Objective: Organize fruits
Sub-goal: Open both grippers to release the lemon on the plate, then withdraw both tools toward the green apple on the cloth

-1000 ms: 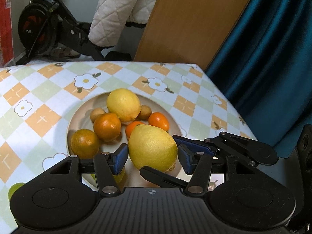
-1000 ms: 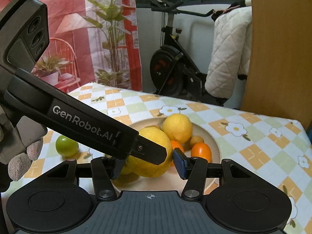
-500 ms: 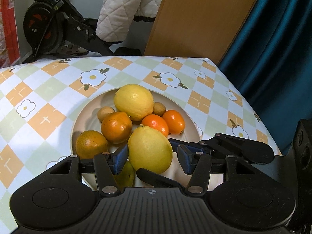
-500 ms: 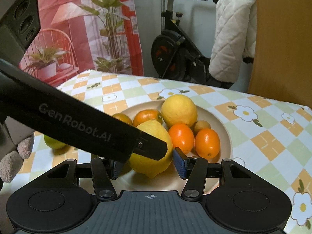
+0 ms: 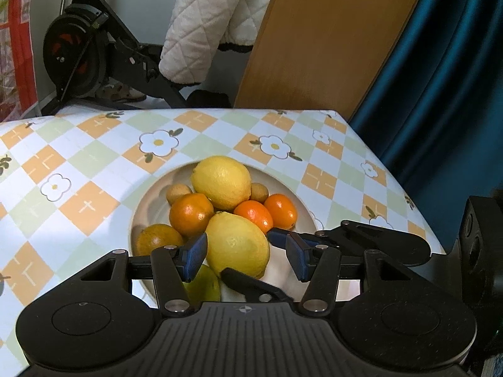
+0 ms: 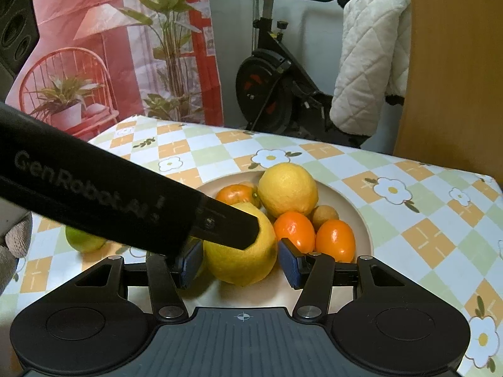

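A cream plate [image 5: 147, 201] [image 6: 355, 207] holds a lemon [image 5: 221, 180], two oranges [image 5: 191, 212], two small mandarins [image 5: 280, 210] and small brown fruits. My right gripper [image 6: 240, 262] is shut on a second big lemon [image 6: 240, 248] [image 5: 237, 245] just above the plate's near side, both blue pads pressing on it. My left gripper [image 5: 246, 257] straddles the same lemon from the other side, open, with a gap at its right pad. In the right wrist view, a left finger [image 6: 226, 226] crosses the lemon. A yellow-green fruit [image 5: 202, 282] lies under the left pad.
A green lime [image 6: 83, 238] lies on the chequered tablecloth [image 5: 94, 157] left of the plate. A gloved hand [image 6: 12, 245] shows at the left edge. Beyond the table stand an exercise bike [image 6: 276, 88], a wooden panel [image 5: 330, 47] and a blue curtain [image 5: 440, 94].
My right gripper has drifted forward and slightly down over the plate with the lemon in it. The left gripper has kept its place around the lemon, its opening unchanged.
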### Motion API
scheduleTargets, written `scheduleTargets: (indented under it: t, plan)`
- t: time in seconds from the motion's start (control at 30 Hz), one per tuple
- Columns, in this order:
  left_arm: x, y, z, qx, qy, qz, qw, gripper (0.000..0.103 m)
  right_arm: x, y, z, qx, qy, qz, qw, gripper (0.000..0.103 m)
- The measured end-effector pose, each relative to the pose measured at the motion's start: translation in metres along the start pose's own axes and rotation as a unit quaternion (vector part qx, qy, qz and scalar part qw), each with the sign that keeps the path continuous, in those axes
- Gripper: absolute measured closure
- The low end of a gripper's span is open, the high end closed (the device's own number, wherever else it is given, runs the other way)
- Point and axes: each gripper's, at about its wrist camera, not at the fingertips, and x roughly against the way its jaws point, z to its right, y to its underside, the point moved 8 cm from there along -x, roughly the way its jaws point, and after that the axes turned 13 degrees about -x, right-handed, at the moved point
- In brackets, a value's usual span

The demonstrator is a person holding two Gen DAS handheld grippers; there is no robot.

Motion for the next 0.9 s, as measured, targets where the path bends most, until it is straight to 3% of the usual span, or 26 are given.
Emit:
scheduleTargets:
  t: [0.27, 0.5, 0.7, 0.9]
  plan:
    - [0.034, 0.002, -0.014, 0.002, -0.007, 0.028, 0.9996, 0.046, 0.025, -0.008, -0.009, 0.0, -0.004, 0.023, 1.0, 0.054]
    - [0.078, 0.01, -0.057, 0.02, -0.045, 0.05, 0.9975, 0.046, 0.035, -0.018, -0.036, 0.018, -0.026, 0.031, 0.999, 0.055]
    - [0.104, 0.025, -0.098, 0.046, -0.076, 0.052, 0.9947, 0.046, 0.027, -0.018, -0.066, 0.04, -0.047, 0.02, 0.998, 0.056]
    - [0.104, 0.049, -0.119, 0.071, -0.076, 0.037, 0.9938, 0.046, 0.01, -0.008, -0.098, 0.067, -0.063, -0.007, 0.996, 0.057]
